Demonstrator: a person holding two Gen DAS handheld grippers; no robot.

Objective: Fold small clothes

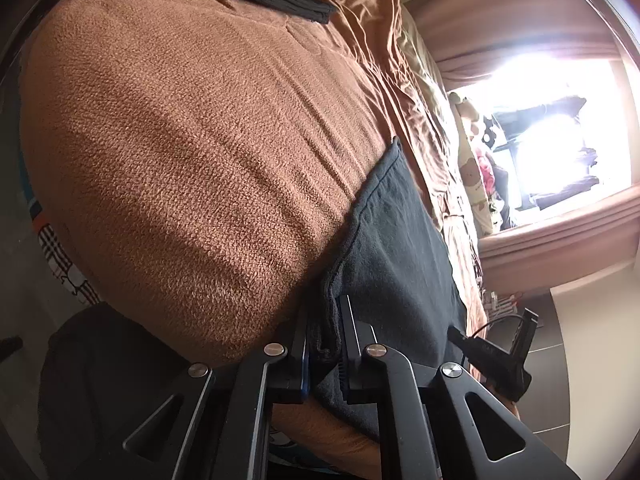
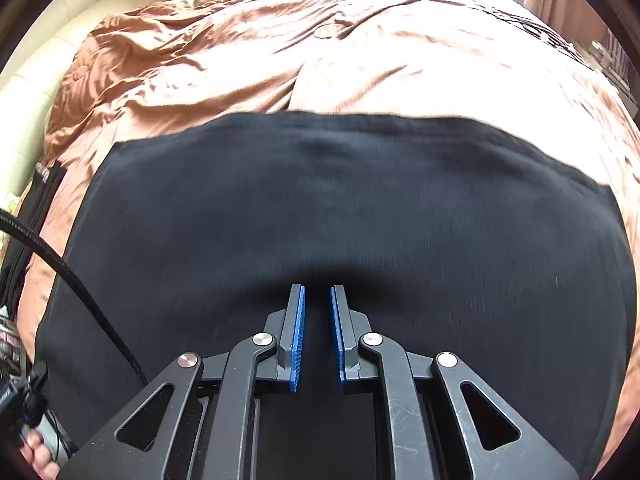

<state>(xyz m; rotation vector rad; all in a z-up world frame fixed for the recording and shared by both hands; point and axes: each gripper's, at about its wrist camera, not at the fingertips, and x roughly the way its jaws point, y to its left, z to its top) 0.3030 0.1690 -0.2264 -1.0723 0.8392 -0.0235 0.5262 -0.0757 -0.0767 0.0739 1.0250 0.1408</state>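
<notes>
The left gripper has its two black fingers closed on a bunched hem of the black, soft cotton garment, with folded cloth filling the gap between the pads. From that pinch the garment runs away across the brown fleece blanket on the bed and lies flat further out.

The right gripper sits low over the same black garment. Its blue-padded fingers stand slightly apart, with only dark fabric showing behind the narrow gap, so they look unclosed and hold nothing. The garment is spread wide over the rumpled tan bedspread, its far edge fairly straight.

The risk lies in the uneven hold. If the left pulls its hem over while the right has no grip, the cloth would likely skew, drag on the fleece and fold crooked. The thin fabric could also slip from a shallow pinch.
</notes>
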